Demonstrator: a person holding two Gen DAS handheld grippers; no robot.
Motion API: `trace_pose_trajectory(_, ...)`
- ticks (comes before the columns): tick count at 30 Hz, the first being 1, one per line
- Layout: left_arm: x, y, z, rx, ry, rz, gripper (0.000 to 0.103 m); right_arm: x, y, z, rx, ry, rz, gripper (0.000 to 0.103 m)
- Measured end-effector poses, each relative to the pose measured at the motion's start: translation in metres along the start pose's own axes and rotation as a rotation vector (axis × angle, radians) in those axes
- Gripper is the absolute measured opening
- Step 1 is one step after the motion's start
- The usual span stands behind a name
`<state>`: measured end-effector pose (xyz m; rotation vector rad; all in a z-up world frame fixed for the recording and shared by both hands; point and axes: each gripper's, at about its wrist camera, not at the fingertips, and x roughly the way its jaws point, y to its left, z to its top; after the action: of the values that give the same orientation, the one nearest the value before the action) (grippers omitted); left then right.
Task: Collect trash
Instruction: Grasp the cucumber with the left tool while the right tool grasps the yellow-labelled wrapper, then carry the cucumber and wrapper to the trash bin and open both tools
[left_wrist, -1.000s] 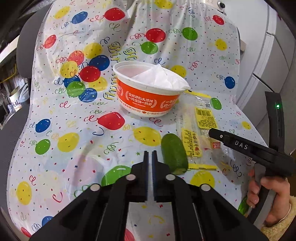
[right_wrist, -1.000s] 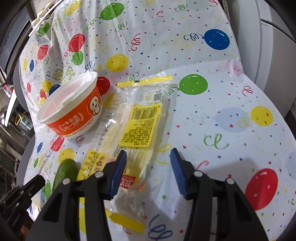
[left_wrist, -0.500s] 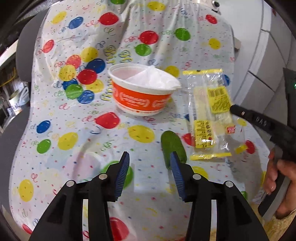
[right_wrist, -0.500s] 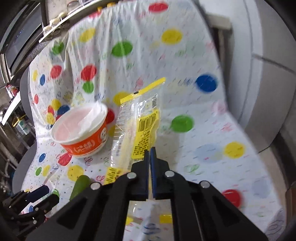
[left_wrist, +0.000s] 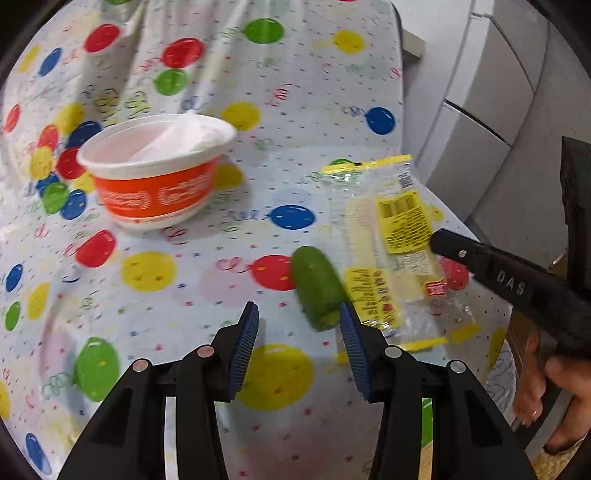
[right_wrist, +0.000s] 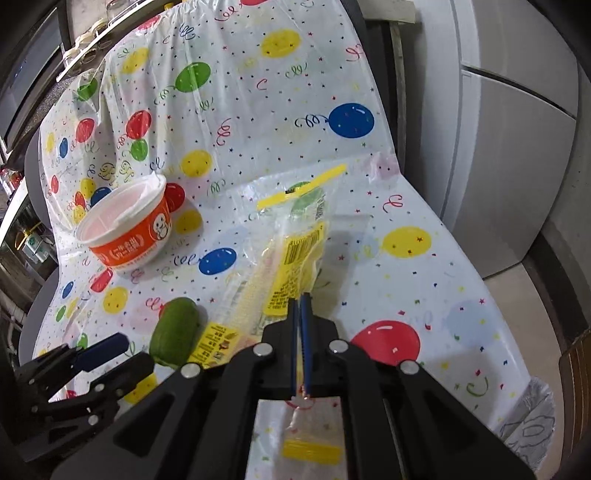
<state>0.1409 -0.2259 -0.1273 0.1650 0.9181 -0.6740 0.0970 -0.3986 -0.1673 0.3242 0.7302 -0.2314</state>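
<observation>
balloon-print plastic sheet (right_wrist: 424, 280) drapes a chair beside pale cabinet doors (right_wrist: 517, 155).

One orange bowl (left_wrist: 155, 192), one green cucumber piece (left_wrist: 317, 291), one clear wrapper (left_wrist: 391, 251).

The print on the orange bowl (left_wrist: 155, 195) is smeared by motion blur in the left wrist view, can't read any of it. The label text on the plastic wrapper (left_wrist: 391, 251) is too small to make out too. In the right wrist view the wrapper's near end disappears behind the right gripper (right_wrist: 300, 306) (jaws pinched on it). The hand (left_wrist: 546, 391) holding that gripper is cut off at the frame edge.
</observation>
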Motion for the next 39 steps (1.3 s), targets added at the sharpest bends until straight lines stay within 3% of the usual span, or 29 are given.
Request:
trace_pose_trajectory(4, 0.008, -0.008, -0.002, -0.006, 0.010, -0.030, 0.048, 0.003, -0.004, -0.001, 0.002, 0.004, 0.013, 0.003)
trace_pose_trajectory(13, 0.042, -0.010, 0.005, -0.043, 0.087, 0.053, 0.047, -0.007, -0.014, -0.005, 0.005, -0.012, 0.002, 0.003)
trace_pose_trajectory(16, 0.045, -0.013, 0.006, -0.019, 0.081, 0.088, 0.047, -0.011, -0.016, -0.006, 0.001, -0.019, -0.003, 0.003)
trace_pose_trajectory(18, 0.046, -0.013, 0.006, -0.017, 0.088, 0.073, 0.040, -0.013, -0.016, -0.007, 0.000, -0.018, -0.006, 0.003)
trace_pose_trajectory(22, 0.034, -0.009, 0.004, -0.034, 0.063, 0.022, 0.032, -0.018, -0.018, -0.009, 0.003, -0.024, 0.001, 0.003)
trace_pose_trajectory(28, -0.011, -0.009, -0.001, -0.051, -0.046, -0.071, 0.031, -0.030, -0.019, -0.007, 0.014, -0.051, 0.007, 0.003)
trace_pose_trajectory(39, -0.046, -0.025, -0.023, 0.007, -0.088, -0.053, 0.031, -0.078, -0.034, -0.015, 0.091, -0.092, 0.046, 0.003)
